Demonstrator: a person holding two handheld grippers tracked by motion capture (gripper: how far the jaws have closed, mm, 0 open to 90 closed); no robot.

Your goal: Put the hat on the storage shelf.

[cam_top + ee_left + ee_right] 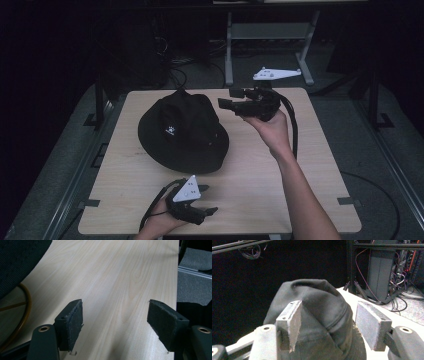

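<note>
The high view looks forward and down on the whole pale wooden counter. The left gripper view sits close above that counter, facing along it. The right gripper view faces the black fabric bucket hat closely, shared with the high view.

1. Hat: black all over, with a small white emblem on the crown's side (too small to read).
2. Table: pale wood, with a fine lengthwise grain of light tan streaks.
3. Left gripper: black body, white three-cornered plate on top; pads were dark grey in the left gripper view.
4. Right gripper: black body; pads looked lighter grey in the right gripper view.
5. Floor: dull grey.
6. Cable by the hat brim: yellow-brown.
</note>
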